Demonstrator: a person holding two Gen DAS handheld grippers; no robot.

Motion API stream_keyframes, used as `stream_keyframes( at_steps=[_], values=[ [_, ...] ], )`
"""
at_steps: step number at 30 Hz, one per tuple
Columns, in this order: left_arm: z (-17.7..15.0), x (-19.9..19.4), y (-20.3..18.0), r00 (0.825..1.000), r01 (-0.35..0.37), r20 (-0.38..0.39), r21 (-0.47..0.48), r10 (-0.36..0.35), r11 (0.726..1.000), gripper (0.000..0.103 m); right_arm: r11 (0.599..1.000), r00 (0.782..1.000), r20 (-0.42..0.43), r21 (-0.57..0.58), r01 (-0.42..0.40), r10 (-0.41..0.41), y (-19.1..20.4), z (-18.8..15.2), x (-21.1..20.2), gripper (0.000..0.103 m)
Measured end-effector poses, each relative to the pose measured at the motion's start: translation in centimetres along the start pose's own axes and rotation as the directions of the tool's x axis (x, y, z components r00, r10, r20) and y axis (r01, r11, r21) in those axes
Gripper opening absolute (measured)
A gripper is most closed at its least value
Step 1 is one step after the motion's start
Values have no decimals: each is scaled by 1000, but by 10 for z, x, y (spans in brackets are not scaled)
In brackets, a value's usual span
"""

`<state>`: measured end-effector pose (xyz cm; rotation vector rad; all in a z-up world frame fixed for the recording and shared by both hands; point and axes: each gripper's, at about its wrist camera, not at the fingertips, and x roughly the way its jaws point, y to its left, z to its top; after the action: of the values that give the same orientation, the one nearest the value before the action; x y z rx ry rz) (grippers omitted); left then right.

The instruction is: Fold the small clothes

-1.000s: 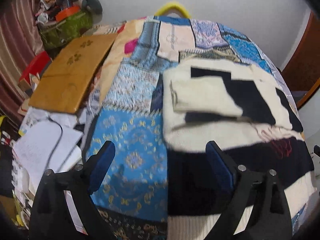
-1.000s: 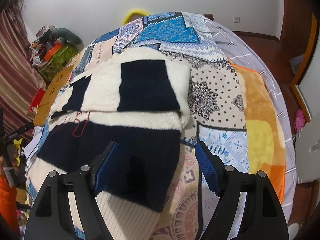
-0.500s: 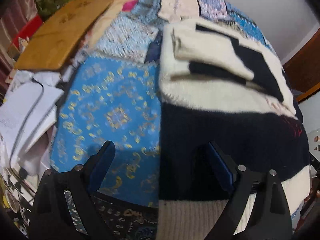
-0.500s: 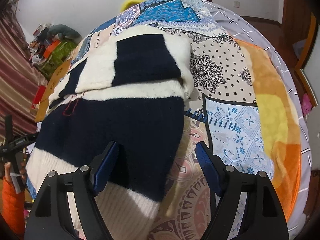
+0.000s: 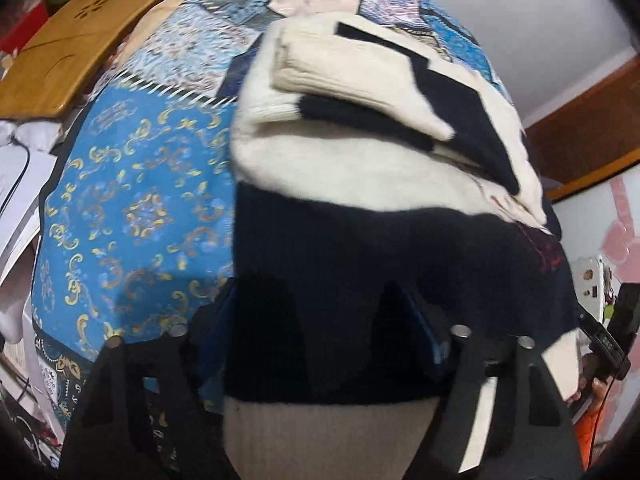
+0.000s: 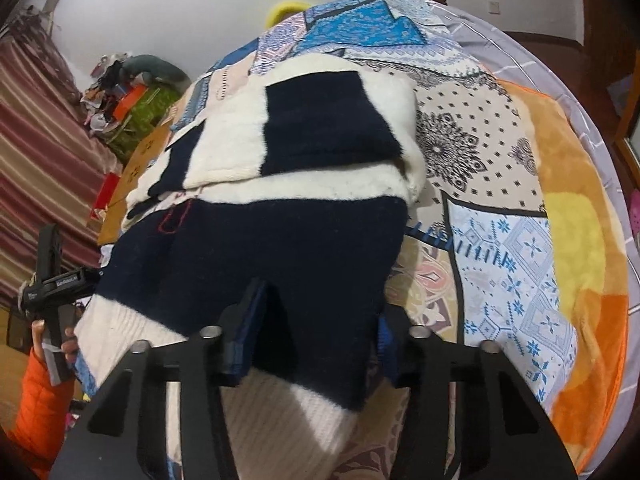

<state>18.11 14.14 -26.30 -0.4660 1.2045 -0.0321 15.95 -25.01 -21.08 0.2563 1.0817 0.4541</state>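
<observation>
Both grippers are now down on the near hem of the sweater (image 6: pixel 280 248), which lies flat on the bed (image 6: pixel 500 240), sleeves already folded across its upper part.

Left gripper (image 5: pixel 324 328): fingers closing, dark band of the knit between them at the left hem corner. The pads (image 5: pixel 424 320) look close to the cloth; a firm pinch cannot be confirmed.

Right gripper (image 6: pixel 316 332): fingers closing, a bunch of the dark band at the right hem corner between them and apparently touched by both.

A second ago both pairs of fingers stood wide apart above the hem; the left one was higher and showed more of the bed.

Judgement: this is the grasp before folding the hem up toward the collar.
</observation>
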Motion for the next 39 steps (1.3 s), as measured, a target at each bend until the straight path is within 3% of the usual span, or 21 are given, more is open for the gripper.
stream_keyframes(
  at_steps=[2, 4, 6, 13, 21, 26, 32, 39],
  values=[
    [3, 0, -5, 999, 31, -8, 12, -31, 999, 51, 1000, 1000, 25, -11, 9, -9, 2, 2, -2, 25],
    [9, -4, -12, 998, 54, -14, 42, -53, 998, 26, 1000, 999, 47, -23, 18, -17, 2, 4, -3, 15],
    [18, -10, -19, 999, 36, 10, 69, -37, 997, 14, 999, 997, 72, -34, 22, -20, 2, 9, -6, 10],
    [42, -44, -49, 988, 41, 139, 151, -62, 988, 12, 995, 984, 172, -84, 50, -35, 6, 33, -24, 9],
    [76, -72, -56, 962, 27, 267, 123, -60, 992, 11, 992, 967, 248, -94, 82, -57, 6, 71, -28, 8],
    [96, -55, -41, 963, -10, 269, 75, -11, 997, 11, 990, 965, 243, -72, 122, -101, -4, 90, -8, 8],
    [109, -16, -11, 982, 7, 188, -20, -3, 1000, 11, 987, 974, 172, -43, 157, -147, -23, 100, 24, 8],
    [111, 9, -11, 989, -61, 138, 33, 56, 998, 16, 984, 979, 122, -55, 169, -162, -29, 98, 39, 8]
  ],
)
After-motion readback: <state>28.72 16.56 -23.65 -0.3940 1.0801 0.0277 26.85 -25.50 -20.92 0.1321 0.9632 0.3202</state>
